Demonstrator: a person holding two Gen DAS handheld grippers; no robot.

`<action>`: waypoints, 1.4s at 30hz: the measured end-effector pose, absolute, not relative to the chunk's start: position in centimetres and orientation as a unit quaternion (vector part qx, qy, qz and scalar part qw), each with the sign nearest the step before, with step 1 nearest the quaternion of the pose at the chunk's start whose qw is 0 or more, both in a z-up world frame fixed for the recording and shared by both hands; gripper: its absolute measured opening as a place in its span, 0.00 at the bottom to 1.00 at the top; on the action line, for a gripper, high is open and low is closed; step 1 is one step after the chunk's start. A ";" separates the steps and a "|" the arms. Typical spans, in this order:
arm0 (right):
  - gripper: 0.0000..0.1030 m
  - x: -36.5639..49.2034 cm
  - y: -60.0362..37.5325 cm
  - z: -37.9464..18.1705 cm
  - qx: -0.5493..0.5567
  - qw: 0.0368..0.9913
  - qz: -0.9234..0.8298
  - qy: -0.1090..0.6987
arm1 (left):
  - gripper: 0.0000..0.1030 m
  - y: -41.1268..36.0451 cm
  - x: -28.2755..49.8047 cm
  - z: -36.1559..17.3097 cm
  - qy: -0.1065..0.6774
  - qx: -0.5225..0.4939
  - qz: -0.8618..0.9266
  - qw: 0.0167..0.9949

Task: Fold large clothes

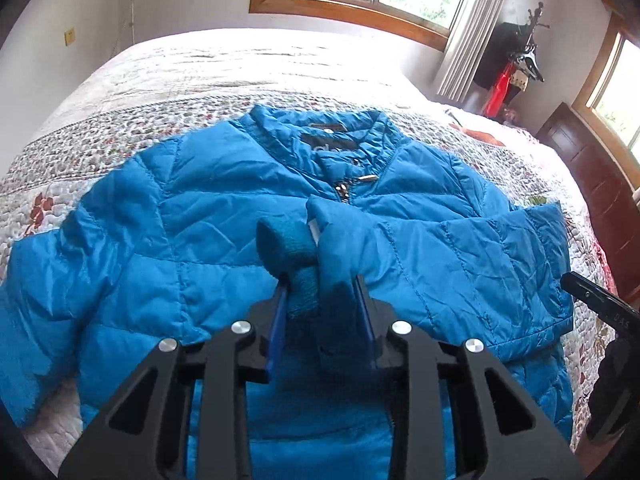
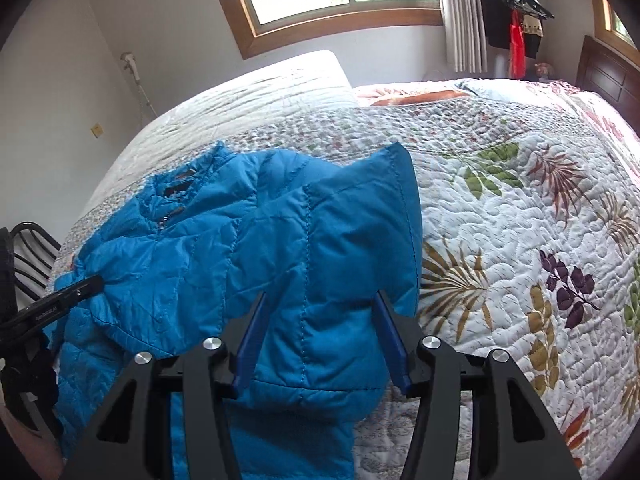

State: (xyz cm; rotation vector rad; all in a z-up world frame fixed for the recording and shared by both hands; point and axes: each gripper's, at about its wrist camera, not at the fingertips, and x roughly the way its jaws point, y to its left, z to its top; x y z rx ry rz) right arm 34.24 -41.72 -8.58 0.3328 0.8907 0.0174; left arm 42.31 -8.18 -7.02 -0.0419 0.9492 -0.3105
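Note:
A blue quilted puffer jacket (image 1: 208,216) lies front up on the bed, collar (image 1: 332,136) away from me. My left gripper (image 1: 322,292) is shut on the knit cuff (image 1: 286,244) of the right-hand sleeve, held over the jacket's chest. That sleeve (image 1: 480,248) is folded across the front. In the right wrist view the same jacket (image 2: 192,252) lies at the left, with the folded sleeve (image 2: 352,240) between my right gripper's (image 2: 320,300) open fingers, which hover above the fabric.
The bed is covered by a floral quilt (image 2: 520,220). A dark wooden headboard (image 1: 592,184) stands at the right. A coat stand with clothes (image 1: 516,60) is in the far corner, by the windows. A black chair back (image 2: 32,256) is at the left.

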 end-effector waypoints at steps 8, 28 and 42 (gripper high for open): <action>0.50 37.1 -37.3 -11.1 0.122 0.872 0.054 0.471 | 0.29 -2.4 43.0 -6.6 0.438 -0.016 -0.096 0.894; 0.49 35.4 -38.2 -9.8 0.135 0.878 0.034 0.459 | 0.56 -3.5 40.3 -6.1 0.405 0.015 -0.089 0.910; 0.48 36.7 -39.4 -13.2 0.156 0.862 0.049 0.479 | 0.61 -3.7 43.5 -12.6 0.482 0.022 -0.096 0.871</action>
